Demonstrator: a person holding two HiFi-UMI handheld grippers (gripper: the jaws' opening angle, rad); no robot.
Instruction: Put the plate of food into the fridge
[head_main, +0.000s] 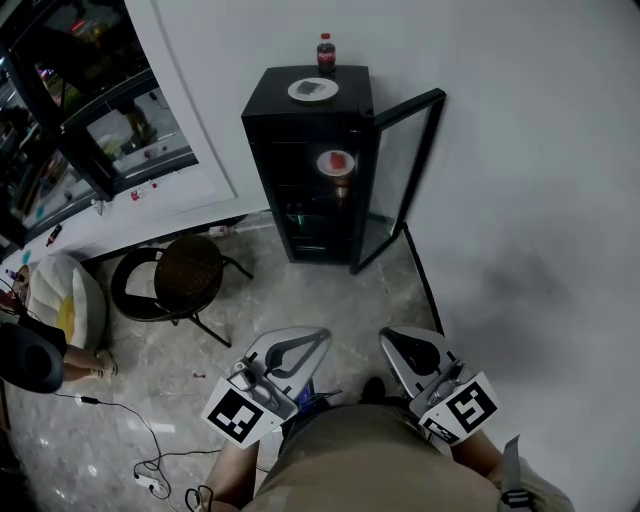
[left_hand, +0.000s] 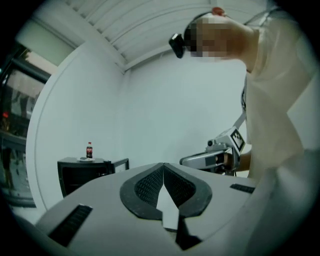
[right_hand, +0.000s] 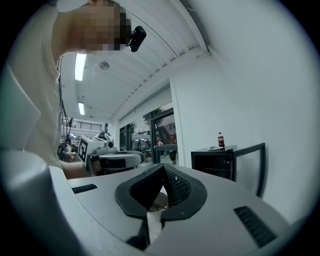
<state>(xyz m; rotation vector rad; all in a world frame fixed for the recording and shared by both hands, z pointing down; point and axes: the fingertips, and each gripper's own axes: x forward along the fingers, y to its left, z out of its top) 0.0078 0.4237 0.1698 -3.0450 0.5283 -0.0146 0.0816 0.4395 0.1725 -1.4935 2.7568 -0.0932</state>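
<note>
As door (head_main: 405, 170) gapes (right), floor (head_main: 330, 295) intervenes.

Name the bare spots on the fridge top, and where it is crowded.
Bare strips flank the plate on the fridge top; the bottle crowds its back edge. Inside, a red-food plate takes the upper part.

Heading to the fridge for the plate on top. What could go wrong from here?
The cola bottle stands just behind the plate on the fridge, so a reach may topple it. Another plate already sits inside, so room may be tight. The left tool and right tool are shut and must open first.
</note>
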